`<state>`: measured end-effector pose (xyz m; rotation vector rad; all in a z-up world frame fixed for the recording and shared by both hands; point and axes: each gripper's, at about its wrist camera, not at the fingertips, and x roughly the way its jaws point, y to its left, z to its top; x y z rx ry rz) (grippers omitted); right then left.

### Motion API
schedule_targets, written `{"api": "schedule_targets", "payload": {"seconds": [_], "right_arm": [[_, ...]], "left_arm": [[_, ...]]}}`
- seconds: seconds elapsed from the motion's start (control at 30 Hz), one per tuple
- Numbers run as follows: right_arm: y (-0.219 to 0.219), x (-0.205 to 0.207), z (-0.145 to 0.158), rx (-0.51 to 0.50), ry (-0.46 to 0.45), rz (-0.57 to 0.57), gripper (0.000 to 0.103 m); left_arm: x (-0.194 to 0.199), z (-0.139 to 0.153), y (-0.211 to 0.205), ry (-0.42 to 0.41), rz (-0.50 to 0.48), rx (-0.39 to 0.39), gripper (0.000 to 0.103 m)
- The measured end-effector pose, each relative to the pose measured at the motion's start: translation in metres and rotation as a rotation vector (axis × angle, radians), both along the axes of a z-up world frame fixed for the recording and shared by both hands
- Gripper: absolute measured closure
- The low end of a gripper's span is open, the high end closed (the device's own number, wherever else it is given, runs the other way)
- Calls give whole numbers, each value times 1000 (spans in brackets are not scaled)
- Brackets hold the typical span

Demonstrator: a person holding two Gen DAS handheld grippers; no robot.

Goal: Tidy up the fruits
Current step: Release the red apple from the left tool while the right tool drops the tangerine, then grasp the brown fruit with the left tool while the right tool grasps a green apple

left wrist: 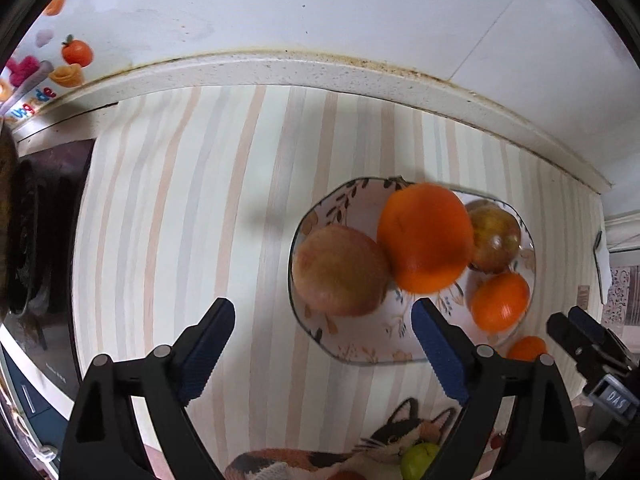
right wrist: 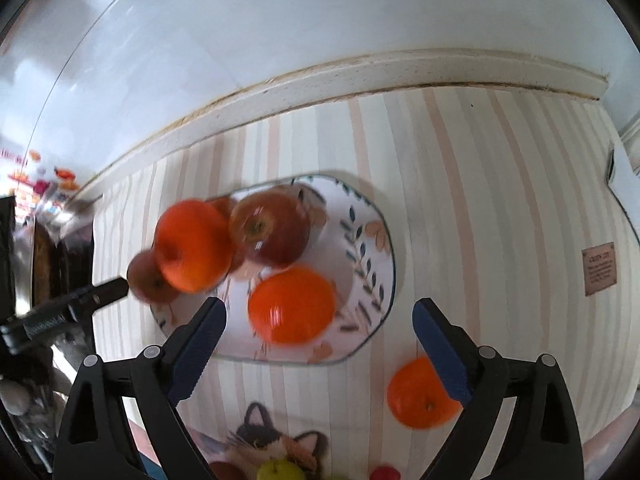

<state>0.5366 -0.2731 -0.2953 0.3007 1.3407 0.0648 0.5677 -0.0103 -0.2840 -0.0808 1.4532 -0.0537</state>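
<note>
Striped counter (left wrist: 180,200): plate (left wrist: 352,350), orange (right wrist: 420,396).

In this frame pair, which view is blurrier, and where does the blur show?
Right wrist view: motion blur smears the plate and its fruit, worst on the top orange. Left wrist view: mostly sharp; only the top orange has soft edges. Both show fisheye bending of the counter's back ledge.

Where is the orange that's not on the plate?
The loose orange lies on the striped mat, just off the plate's near-right edge, low right in the right wrist view.

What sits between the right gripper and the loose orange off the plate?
Nothing: in the right wrist view the orange lies on bare striped mat, partly behind the right gripper.
</note>
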Motion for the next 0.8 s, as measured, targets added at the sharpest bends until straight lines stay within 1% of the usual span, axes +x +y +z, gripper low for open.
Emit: {"api": "schedule_targets", "payload": {"seconds": [0.13,0.3,0.67,0.73,0.8], "right_arm": [[12,-24,16,-35,-34,28,7],[23,-52,44,-59,-83,44,6],[38,-105,113,-97,-209,52,7],[38,-114,123,-99,-227,49,7],[37,-123,130,-92,-235,41,7]], "left_arm": [[-26,18,-4,-38,-6,9,13],[-59,37,-7,-85,-17,26,13],[-116,100,-17,-234,-37,60,13],[-124,110,-18,-255,-39,57,13],[-132,118,-18,-272,-41,37,13]]}}
